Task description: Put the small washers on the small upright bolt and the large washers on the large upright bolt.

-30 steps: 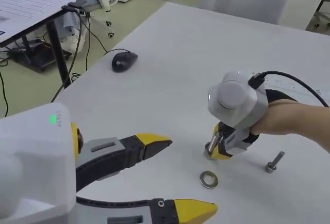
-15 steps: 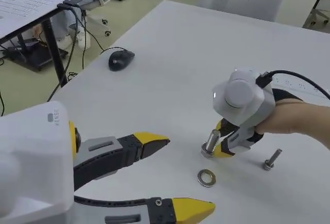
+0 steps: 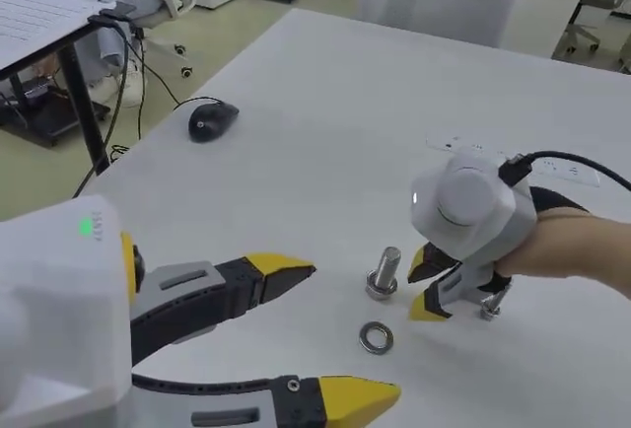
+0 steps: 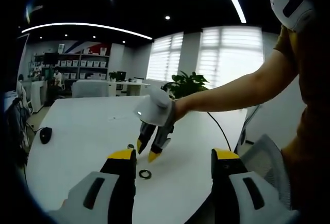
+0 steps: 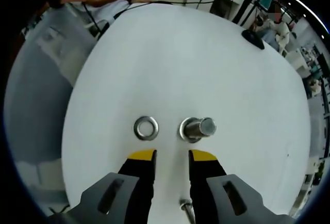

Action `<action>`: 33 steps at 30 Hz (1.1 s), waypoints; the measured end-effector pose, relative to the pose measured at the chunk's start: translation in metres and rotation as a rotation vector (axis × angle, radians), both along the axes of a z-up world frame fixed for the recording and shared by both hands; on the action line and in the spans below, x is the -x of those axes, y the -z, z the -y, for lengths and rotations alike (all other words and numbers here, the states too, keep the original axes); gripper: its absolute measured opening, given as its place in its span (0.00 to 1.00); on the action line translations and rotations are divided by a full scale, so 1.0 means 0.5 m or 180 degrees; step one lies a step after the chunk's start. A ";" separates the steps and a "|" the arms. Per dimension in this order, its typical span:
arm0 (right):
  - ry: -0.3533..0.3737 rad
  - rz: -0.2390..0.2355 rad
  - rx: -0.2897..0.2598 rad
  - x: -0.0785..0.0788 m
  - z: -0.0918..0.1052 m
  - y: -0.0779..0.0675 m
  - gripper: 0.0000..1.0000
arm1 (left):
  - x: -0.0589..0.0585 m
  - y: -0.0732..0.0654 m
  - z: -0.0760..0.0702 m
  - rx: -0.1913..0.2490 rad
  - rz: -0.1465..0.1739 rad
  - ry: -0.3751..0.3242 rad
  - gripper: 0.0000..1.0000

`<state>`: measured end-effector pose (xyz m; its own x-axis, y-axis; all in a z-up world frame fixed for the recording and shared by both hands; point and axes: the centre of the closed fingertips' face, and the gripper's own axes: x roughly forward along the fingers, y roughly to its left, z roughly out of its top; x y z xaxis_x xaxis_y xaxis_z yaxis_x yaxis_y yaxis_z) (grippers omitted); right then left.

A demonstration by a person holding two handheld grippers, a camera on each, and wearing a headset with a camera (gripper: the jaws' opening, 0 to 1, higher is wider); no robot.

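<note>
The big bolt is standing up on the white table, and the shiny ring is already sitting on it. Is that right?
Not quite. The big bolt does stand up on the white table, but the shiny ring is not on it. It lies flat on the table beside the bolt, with a gap between them. The right gripper view shows the two side by side.

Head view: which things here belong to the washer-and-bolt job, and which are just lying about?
Job in hand: large upright bolt; washer lying flat near it; small bolt, half hidden behind the right gripper; left gripper. Both grippers are open.

Lying about: computer mouse; laptop on the side desk.
</note>
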<state>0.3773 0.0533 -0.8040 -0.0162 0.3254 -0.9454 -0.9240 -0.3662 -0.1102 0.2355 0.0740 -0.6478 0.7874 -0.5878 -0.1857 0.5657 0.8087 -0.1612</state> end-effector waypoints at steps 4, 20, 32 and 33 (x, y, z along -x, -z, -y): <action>0.0001 -0.0053 0.0021 0.019 0.004 0.009 0.26 | 0.004 -0.003 0.001 -0.0017 0.0008 0.0006 0.58; -0.0087 -0.0177 0.0073 0.074 -0.016 0.031 0.26 | 0.017 -0.013 -0.009 -0.0012 0.0068 -0.0061 0.59; -0.0106 -0.0210 0.0091 0.081 -0.028 0.037 0.28 | 0.019 -0.018 -0.020 -0.0005 0.0083 -0.0107 0.59; -0.0102 -0.0223 0.0090 0.081 -0.029 0.038 0.30 | 0.019 -0.018 -0.020 -0.0004 0.0085 -0.0107 0.59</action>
